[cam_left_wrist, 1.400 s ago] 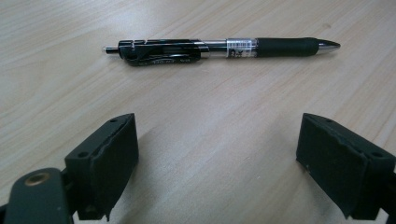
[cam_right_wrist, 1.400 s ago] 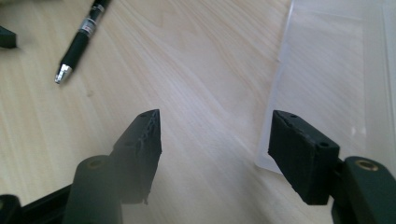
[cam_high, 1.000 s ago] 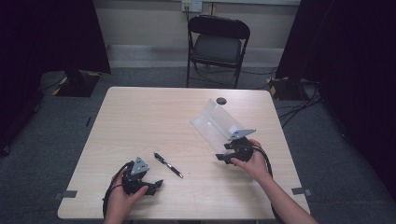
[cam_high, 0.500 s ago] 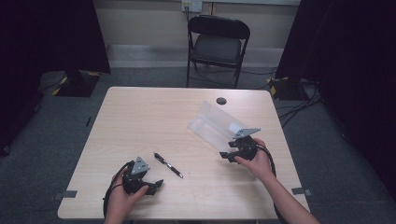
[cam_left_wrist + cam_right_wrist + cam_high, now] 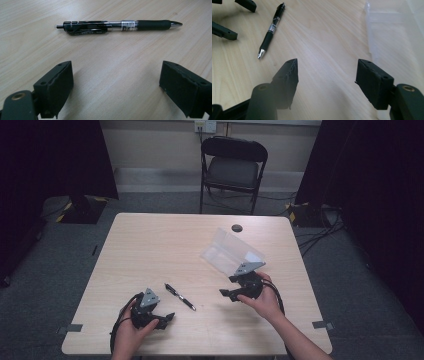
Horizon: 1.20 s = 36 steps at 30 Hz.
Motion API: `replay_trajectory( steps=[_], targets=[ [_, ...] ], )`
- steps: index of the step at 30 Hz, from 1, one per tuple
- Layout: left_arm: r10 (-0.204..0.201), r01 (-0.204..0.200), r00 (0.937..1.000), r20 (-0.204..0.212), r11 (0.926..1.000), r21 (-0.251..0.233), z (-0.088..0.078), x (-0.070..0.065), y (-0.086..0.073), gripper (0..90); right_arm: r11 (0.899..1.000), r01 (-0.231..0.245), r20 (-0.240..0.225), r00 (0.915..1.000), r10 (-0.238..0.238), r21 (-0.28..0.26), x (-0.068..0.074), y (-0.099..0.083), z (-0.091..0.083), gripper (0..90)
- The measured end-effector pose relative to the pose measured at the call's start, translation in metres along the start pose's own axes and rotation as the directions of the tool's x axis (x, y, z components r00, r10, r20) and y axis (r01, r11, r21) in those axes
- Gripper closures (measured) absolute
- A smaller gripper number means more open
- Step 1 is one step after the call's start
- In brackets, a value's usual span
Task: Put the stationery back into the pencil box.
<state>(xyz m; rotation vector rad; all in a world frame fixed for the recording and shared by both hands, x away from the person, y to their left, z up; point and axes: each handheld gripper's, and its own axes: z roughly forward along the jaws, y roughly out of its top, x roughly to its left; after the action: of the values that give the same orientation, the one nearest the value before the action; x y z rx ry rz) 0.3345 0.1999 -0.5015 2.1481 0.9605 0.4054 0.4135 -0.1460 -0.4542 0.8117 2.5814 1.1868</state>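
Place: a recording room or lab set-up, not a home.
Walls: black curtains (image 5: 60,160) hang at the far left and the right, with a bare pale wall (image 5: 155,145) between them.
Floor: grey carpet (image 5: 45,265), with yellow-and-black tape at the far left and far right.
Furniture: one plain wooden table (image 5: 150,245) in the middle and a black folding chair (image 5: 232,167) at its far side.
Wiring: loose cables (image 5: 320,227) at the far right, a wall socket (image 5: 205,125) above the chair.
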Motion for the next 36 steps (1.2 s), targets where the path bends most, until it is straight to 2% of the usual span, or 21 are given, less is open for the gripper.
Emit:
replay_trajectory(
  steps=[6, 9, 11, 16, 20, 27, 36],
  targets=[
    [-0.001, 0.001, 1.0, 0.0, 1.0, -0.002, 0.0, 0.0, 0.0, 11.7, 1.0, -0.028, -0.028, 0.9992, 0.028, -0.012, 0.014, 0.001, 0.011, 35.7],
    [-0.002, 0.002, 1.0, 0.0, 1.0, -0.002, 0.0, 0.0, 0.0, 11.7, 1.0, -0.023, -0.046, 0.9987, 0.023, 0.003, 0.027, 0.003, 0.021, 39.2],
    [-0.002, 0.002, 1.0, 0.0, 1.0, -0.002, 0.0, 0.0, 0.0, 11.7, 1.0, -0.023, -0.049, 0.9985, 0.023, 0.005, 0.028, 0.003, 0.023, 39.7],
    [0.002, -0.002, 1.0, 0.0, 1.0, -0.001, 0.0, 0.0, 0.0, 11.7, 1.0, 0.005, -0.069, 0.9976, -0.003, 0.022, 0.044, 0.008, 0.038, 41.1],
    [0.001, -0.001, 1.0, 0.0, 1.0, -0.001, 0.0, 0.0, 0.0, 11.7, 1.0, 0.018, -0.068, 0.9975, -0.016, 0.024, 0.049, 0.01, 0.044, 43.6],
    [0.001, -0.001, 1.0, 0.001, 1.0, -0.001, 0.0, 0.0, 0.0, 11.7, 0.999, 0.029, -0.096, 0.995, -0.026, 0.034, 0.057, 0.01, 0.056, 48.9],
    [-0.001, 0.001, 1.0, 0.0, 1.0, -0.001, 0.0, 0.0, 0.0, 11.7, 0.999, 0.036, -0.128, 0.9912, -0.032, 0.031, 0.064, 0.01, 0.066, 48.4]
  ],
)
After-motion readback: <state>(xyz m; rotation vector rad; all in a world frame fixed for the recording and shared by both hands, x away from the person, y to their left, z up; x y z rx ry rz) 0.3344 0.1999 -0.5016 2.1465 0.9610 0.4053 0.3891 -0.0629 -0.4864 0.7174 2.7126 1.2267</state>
